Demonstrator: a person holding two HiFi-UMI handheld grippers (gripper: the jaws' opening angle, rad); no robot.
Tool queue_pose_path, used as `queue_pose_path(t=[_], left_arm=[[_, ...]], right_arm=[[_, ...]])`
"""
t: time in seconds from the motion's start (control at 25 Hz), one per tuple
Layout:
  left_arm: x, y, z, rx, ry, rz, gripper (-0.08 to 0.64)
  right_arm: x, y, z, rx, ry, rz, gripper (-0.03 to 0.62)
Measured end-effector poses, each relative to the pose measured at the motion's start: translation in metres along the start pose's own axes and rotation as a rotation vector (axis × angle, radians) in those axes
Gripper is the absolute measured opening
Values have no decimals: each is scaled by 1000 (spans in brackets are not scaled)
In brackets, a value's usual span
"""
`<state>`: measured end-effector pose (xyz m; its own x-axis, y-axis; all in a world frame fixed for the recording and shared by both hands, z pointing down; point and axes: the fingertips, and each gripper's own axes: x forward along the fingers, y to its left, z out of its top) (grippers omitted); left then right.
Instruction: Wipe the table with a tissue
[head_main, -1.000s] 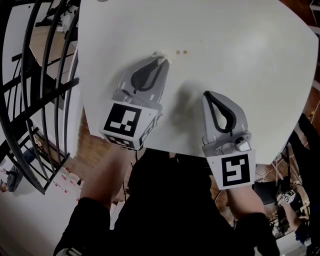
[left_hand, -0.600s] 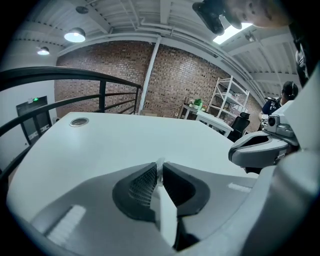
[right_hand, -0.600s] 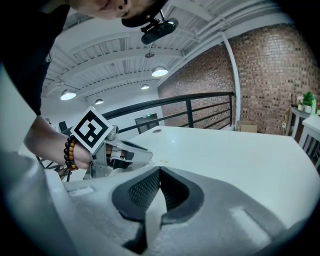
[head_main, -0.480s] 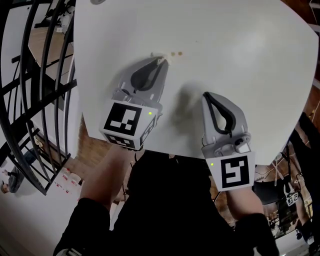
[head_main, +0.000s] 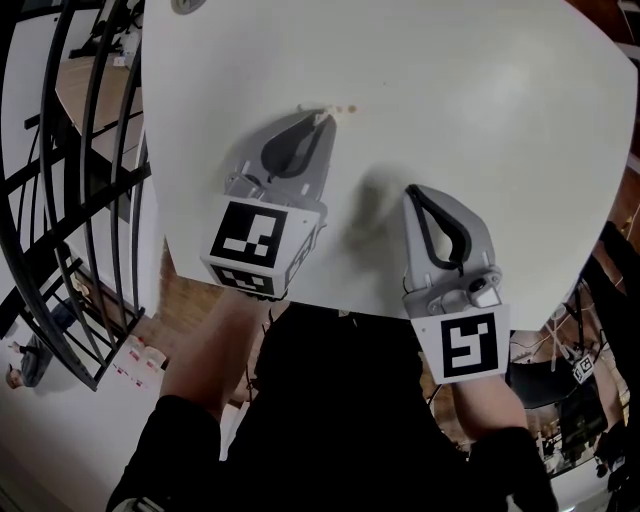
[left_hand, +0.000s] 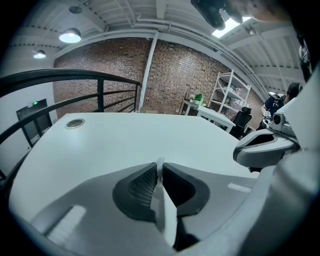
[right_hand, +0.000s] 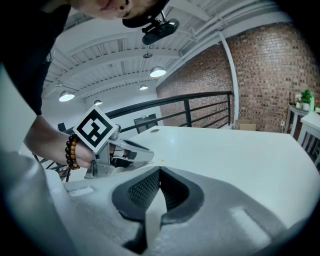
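Note:
My left gripper (head_main: 322, 118) rests low on the white table (head_main: 470, 90), shut on a small white tissue (head_main: 318, 112) that peeks out at its tip. In the left gripper view the tissue (left_hand: 160, 163) shows as a thin white strip between the closed jaws. Two small brownish spots (head_main: 346, 108) lie on the table just right of that tip. My right gripper (head_main: 412, 190) sits nearer the front edge, shut with nothing in it. The right gripper view shows its jaws closed (right_hand: 159, 171), with the left gripper (right_hand: 146, 156) and the spots (right_hand: 161, 161) beyond.
A round grommet (head_main: 187, 5) sits at the table's far left corner. A black metal railing (head_main: 70, 180) runs along the left, with a drop to the floor below. Shelving and desks (left_hand: 227, 97) stand far behind the table.
The left gripper with the tissue has crept to the right, so the gap to the brown spots is smaller. The right gripper has stayed put.

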<state>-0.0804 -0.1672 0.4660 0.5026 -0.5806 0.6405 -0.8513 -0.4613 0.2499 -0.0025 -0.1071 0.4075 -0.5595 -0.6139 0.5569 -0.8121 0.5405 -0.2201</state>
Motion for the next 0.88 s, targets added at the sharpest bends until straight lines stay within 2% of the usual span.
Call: queue_pose_path(t=[0.88], left_arm=[[10,-5,3,28,28,0,43]], right_arm=[[-3,-7,-2,24,-6,-19,-8]])
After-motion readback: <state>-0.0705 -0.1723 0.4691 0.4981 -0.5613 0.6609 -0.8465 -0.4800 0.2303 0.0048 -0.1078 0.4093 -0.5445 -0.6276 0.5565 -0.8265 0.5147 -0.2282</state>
